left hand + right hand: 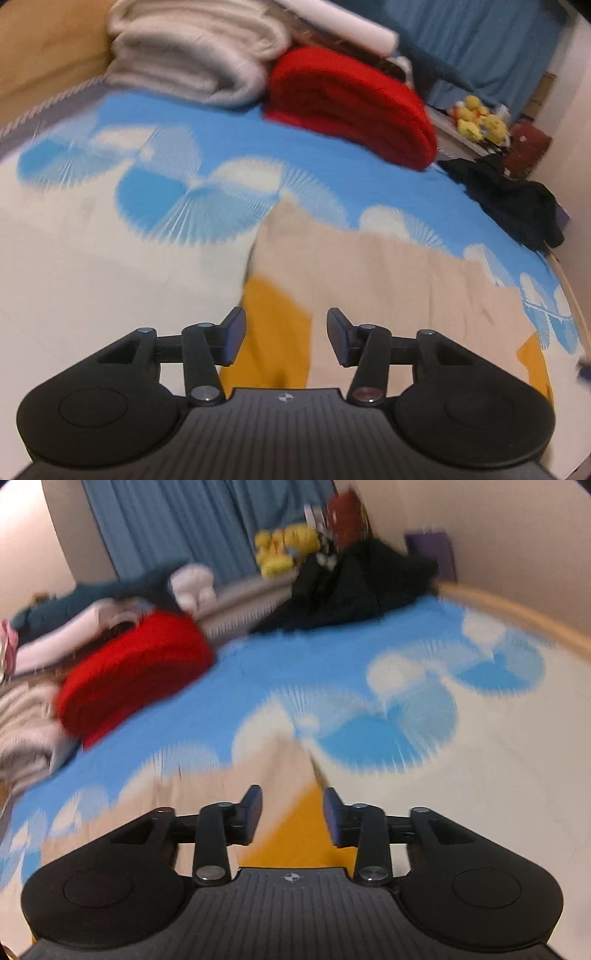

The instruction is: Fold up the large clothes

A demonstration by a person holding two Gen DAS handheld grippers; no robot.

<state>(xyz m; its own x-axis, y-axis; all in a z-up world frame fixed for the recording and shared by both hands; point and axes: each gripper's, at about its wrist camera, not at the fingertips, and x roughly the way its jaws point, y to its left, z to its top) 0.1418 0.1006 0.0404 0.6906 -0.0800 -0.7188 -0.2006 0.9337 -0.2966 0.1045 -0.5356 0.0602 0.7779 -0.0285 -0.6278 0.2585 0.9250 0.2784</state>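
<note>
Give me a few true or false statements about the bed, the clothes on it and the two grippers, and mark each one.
1. The left gripper has open jaws with nothing pinched between them. True.
2. The right gripper is clamped on the red folded blanket. False: its jaws are apart and empty, and the blanket lies far ahead of it.
3. A beige and mustard garment lies spread on the blue and white bedsheet. True.
4. The black clothing is neatly folded on the red blanket. False: it lies crumpled at the bed's far edge, apart from the blanket.
5. Yellow plush toys sit beyond the bed. True.
</note>
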